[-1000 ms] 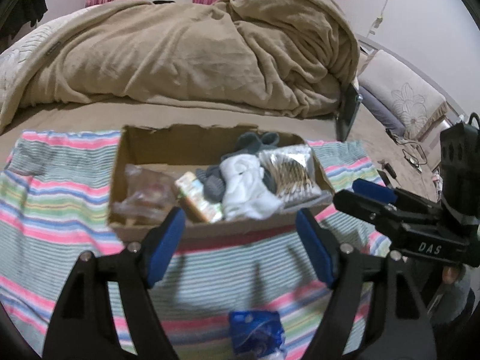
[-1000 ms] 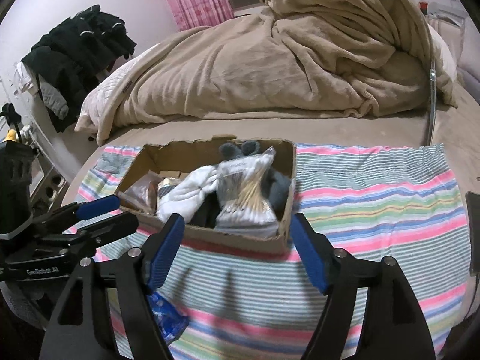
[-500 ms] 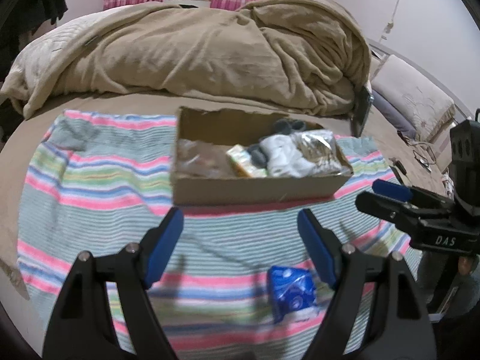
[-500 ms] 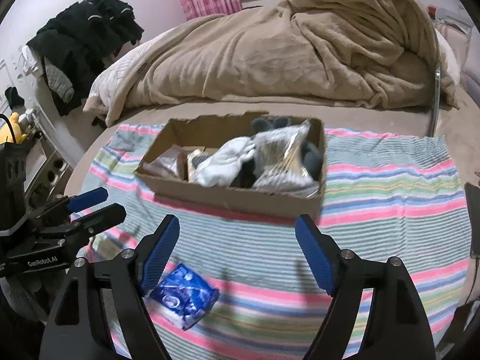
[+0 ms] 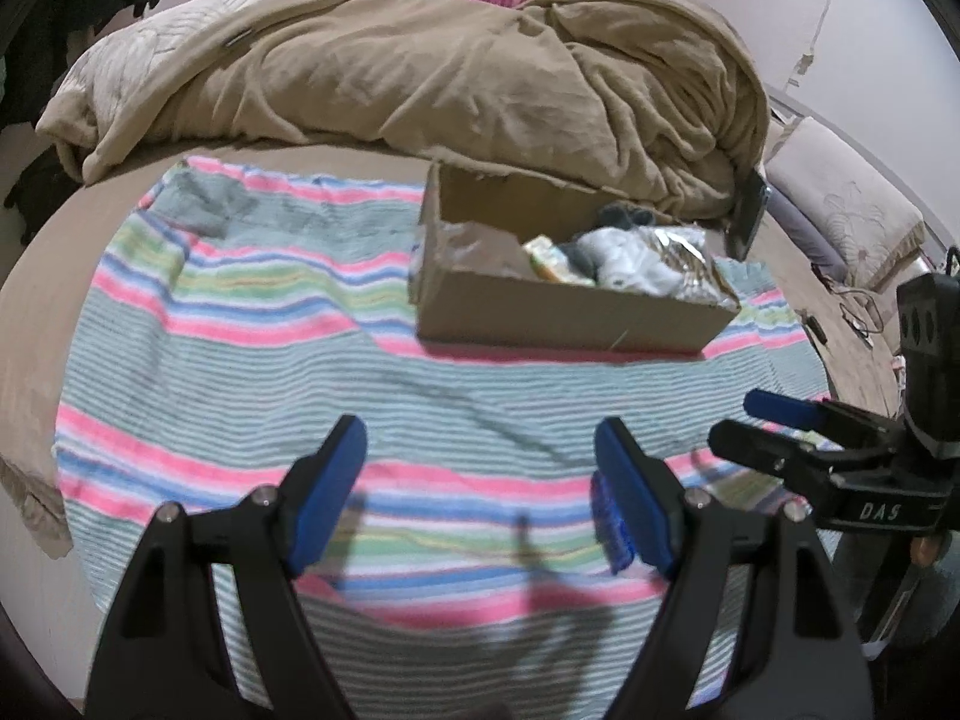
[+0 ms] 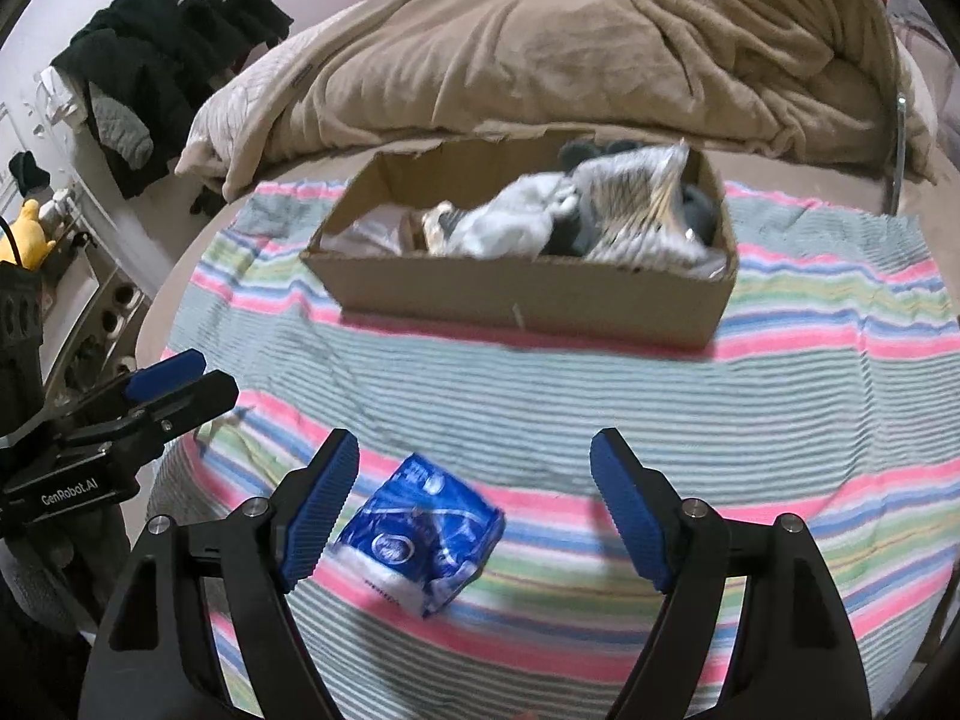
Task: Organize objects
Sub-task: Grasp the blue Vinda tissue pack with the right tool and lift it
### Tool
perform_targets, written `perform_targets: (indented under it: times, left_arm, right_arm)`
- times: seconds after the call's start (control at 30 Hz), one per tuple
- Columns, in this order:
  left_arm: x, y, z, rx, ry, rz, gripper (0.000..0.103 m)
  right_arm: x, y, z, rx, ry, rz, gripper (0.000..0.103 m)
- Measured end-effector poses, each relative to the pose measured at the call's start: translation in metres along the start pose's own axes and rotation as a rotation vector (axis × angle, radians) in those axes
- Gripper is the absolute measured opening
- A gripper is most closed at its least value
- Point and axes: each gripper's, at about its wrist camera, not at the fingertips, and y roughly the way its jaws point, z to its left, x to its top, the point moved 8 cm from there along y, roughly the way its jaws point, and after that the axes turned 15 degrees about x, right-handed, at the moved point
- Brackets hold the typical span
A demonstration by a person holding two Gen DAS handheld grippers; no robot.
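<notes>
A brown cardboard box stands on a striped towel on the bed. It holds white and grey socks, a shiny packet and other small items. A blue plastic packet lies on the towel between my right gripper's fingers, nearer the left one. In the left wrist view only its edge shows behind the right finger. My right gripper is open and empty. My left gripper is open and empty, over bare towel.
A rumpled tan blanket fills the bed behind the box. Dark clothes hang at the far left. A pillow lies to the right. A phone leans by the box's right end.
Both grippers have pulled back from the box toward the towel's near side. The blue packet now lies between the right gripper's fingers. Both stay open.
</notes>
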Motion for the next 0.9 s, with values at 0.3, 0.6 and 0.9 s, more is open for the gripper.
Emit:
perform_targets:
  times: [0.3, 0.6, 0.9]
  left_arm:
    - [-0.021, 0.004, 0.010, -0.005, -0.010, 0.036, 0.080]
    - [-0.036, 0.010, 0.014, -0.011, -0.015, 0.068, 0.080]
    - [-0.039, 0.012, 0.014, -0.006, -0.012, 0.078, 0.080]
  right_arm:
    - [-0.037, 0.038, 0.008, 0.035, 0.087, 0.124, 0.082]
    - [-0.049, 0.053, 0.003, 0.055, 0.170, 0.164, 0.082]
    - [-0.052, 0.057, 0.014, 0.035, 0.088, 0.173, 0.069]
